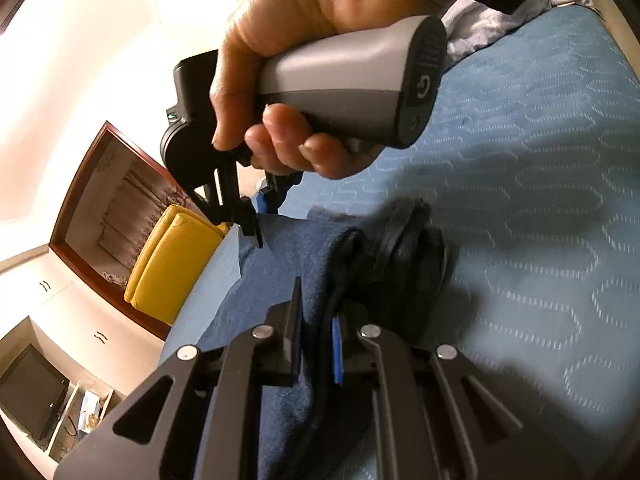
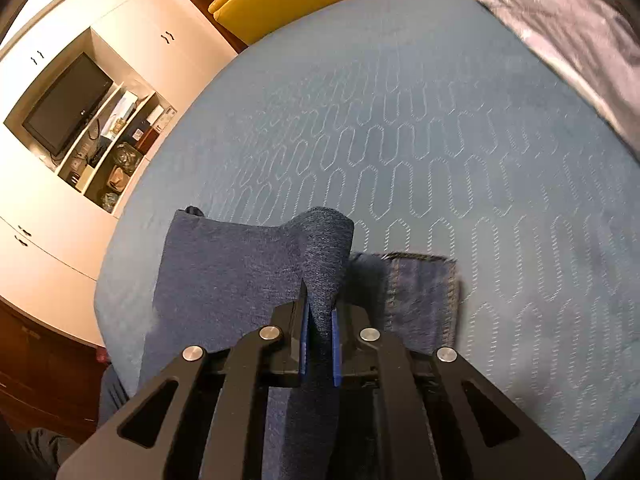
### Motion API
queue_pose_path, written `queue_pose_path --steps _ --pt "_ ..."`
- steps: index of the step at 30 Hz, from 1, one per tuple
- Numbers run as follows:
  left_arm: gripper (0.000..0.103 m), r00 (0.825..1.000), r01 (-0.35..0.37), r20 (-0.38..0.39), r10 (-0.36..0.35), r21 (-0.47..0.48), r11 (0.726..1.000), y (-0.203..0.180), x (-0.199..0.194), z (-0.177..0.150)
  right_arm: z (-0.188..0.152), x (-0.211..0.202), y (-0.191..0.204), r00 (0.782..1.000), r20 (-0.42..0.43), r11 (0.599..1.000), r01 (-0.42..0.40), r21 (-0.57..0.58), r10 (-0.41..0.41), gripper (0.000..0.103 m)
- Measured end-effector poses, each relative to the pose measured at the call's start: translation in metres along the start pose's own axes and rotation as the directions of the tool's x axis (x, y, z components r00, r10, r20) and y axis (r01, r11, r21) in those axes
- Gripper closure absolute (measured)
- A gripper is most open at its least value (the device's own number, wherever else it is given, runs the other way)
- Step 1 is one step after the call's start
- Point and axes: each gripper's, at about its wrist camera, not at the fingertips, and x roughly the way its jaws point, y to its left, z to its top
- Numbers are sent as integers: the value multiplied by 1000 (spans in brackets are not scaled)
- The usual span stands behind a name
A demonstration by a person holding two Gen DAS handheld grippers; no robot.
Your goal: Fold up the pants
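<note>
Right gripper [image 2: 320, 344]: jaws pinched on a raised fold of the pants [image 2: 240, 272], low centre of the right wrist view. Left gripper [image 1: 318, 344]: jaws nearly closed, clamping the garment's dark edge, low centre of the left wrist view. Pants: navy, coarse-textured fabric, partly folded, stitched hem lying flat to the right of the fold; long axis runs up-frame from the jaws. Lying on a blue quilted bedspread [image 2: 440, 140]. The person's hand [image 1: 288, 80] grips the right gripper's grey handle, upper centre.

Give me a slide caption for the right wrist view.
Right claw shut on a raised fold of dark blue pants over a blue quilted bed.
</note>
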Motion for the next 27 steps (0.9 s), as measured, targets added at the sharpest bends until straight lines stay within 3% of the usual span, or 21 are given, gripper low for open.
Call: queue_pose_path --steps 9,13,16,18,21,23,25,27 --pt "92 999 32 9 -32 35 999 -13 8 3 -11 -7 -22 1000 24 999 6 44 -7 96" --pt "90 996 86 -13 -86 42 995 -16 14 1 -18 -3 -22 999 23 998 47 37 -48 96" --pt "72 994 109 -10 -110 -25 994 3 14 1 -24 2 -16 995 33 995 99 18 -99 94" --pt "39 993 121 2 -122 -91 988 22 10 -2 -25 2 -14 991 43 992 124 22 -124 91" --pt "34 984 177 45 -172 -161 971 50 -9 -11 -26 -15 -10 978 98 983 182 35 -184 79" --pt "33 976 220 56 -212 -257 941 78 -25 -22 -29 -43 -4 946 185 964 259 53 -265 74" --pt "32 969 245 59 -242 -392 887 118 -32 -38 -39 -72 6 901 251 936 343 84 -353 70" --pt "37 963 243 53 -263 -587 772 176 -19 -60 -55 -89 22 866 289 912 399 92 -408 54"
